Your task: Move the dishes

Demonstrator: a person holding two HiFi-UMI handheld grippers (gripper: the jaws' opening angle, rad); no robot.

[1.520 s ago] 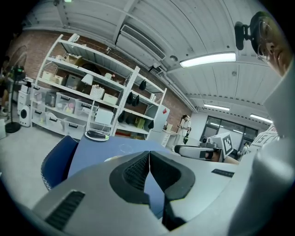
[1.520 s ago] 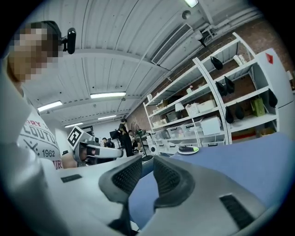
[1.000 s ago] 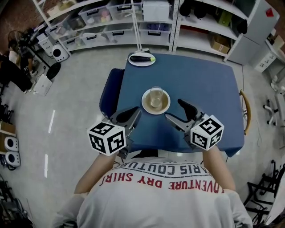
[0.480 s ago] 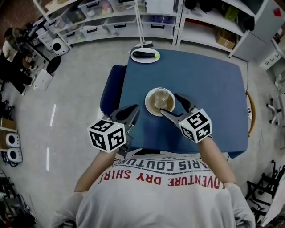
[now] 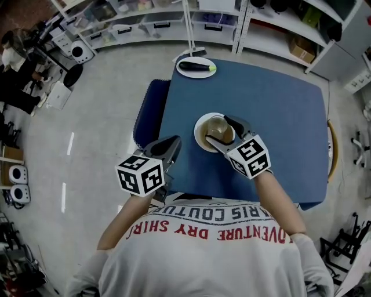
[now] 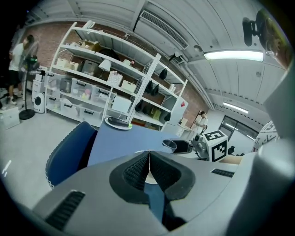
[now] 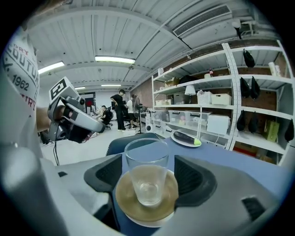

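A clear empty glass (image 7: 146, 177) stands upright on a round tan plate (image 5: 204, 133) in the middle of the blue table (image 5: 272, 110). My right gripper (image 5: 222, 132) is open, its two jaws on either side of the glass (image 5: 218, 129), not touching it. A white plate (image 5: 196, 66) with a dark aubergine (image 5: 194, 66) lies at the table's far left corner and also shows in the right gripper view as the white plate (image 7: 185, 139). My left gripper (image 5: 171, 146) hovers at the table's near left edge, shut with nothing in it; its pads (image 6: 138, 169) meet.
A blue chair (image 5: 148, 113) is pushed against the table's left side. White shelving (image 5: 174, 17) with bins runs along the far wall. A wooden chair back (image 5: 332, 151) shows at the table's right. Equipment and people stand at the far left.
My right gripper has moved forward and left from the near edge until its open jaws bracket the glass. The left gripper has stayed in place.
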